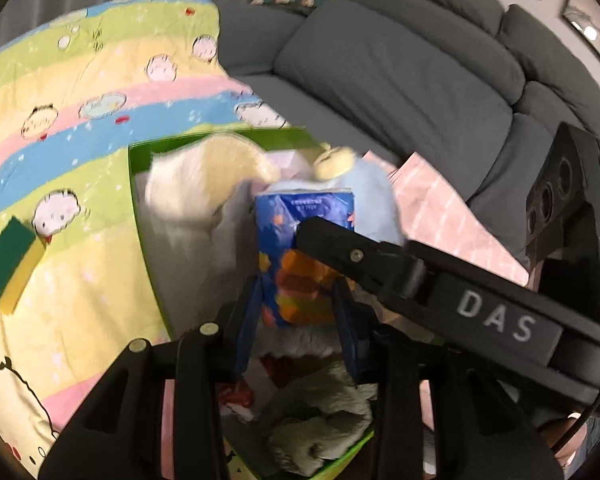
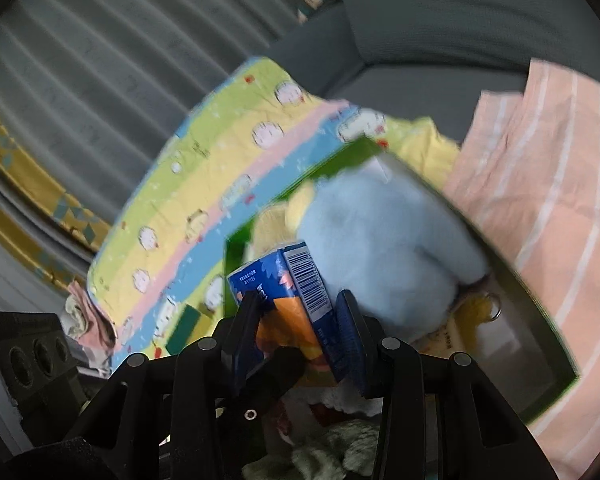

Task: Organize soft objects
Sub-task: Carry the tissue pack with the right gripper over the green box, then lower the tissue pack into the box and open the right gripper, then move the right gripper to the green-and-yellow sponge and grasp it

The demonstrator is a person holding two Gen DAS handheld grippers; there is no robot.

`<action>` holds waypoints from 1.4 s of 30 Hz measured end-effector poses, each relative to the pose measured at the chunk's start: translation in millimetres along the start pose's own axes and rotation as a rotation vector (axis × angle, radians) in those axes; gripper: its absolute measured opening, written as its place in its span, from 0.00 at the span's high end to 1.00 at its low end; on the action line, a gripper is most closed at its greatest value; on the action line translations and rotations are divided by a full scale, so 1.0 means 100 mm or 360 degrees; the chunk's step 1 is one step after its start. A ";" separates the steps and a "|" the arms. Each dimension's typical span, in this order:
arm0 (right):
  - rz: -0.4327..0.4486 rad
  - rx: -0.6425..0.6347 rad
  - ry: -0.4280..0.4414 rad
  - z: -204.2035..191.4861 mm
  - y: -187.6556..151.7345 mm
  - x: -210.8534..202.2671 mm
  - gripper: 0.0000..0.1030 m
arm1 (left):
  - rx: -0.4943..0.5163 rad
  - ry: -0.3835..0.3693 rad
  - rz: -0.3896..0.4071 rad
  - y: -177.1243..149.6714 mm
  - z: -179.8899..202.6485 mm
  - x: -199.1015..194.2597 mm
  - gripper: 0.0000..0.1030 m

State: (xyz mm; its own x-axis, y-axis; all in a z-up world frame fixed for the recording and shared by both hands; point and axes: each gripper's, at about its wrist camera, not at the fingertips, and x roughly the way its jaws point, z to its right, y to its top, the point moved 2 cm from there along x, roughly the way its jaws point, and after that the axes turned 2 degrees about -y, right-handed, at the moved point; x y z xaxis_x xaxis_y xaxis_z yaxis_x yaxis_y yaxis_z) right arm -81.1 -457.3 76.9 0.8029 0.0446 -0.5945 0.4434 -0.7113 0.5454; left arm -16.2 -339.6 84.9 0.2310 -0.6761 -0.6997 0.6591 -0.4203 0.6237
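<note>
Both grippers' fingers (image 1: 342, 312) clamp tissue pack (image 1: 304, 248) above box (image 1: 140, 200).

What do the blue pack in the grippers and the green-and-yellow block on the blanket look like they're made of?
Blue pack: glossy printed plastic film, judging by its sheen, creases and barcode; probably a soft tissue pack, though the contents are hidden. Green-and-yellow block: likely a foam sponge with a matte green scouring layer on a yellow body.

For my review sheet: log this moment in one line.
tissue pack | held by left gripper and right gripper | over green box
</note>
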 end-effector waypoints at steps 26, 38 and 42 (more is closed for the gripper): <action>-0.0299 -0.0345 0.0308 -1.29 -0.13 0.45 0.20 | -0.0844 0.0492 0.0307 -0.41 -1.95 -1.17 0.33; -0.0823 -0.0812 0.0083 -2.26 -0.47 2.04 0.20 | -0.1312 0.0301 0.0243 -0.52 -2.84 -0.80 0.35; -0.0836 -0.0733 -0.0012 -2.13 -0.40 2.35 0.20 | -0.1271 0.0292 0.0255 -0.43 -2.84 -0.66 0.35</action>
State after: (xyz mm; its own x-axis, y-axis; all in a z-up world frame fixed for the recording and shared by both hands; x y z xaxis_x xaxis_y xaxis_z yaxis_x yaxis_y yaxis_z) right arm 174.4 -268.7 41.0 0.4339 0.2952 -0.8512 0.8973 -0.2266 0.3788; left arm 143.5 -104.5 5.2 0.4324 -0.5528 -0.7124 0.9016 0.2747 0.3341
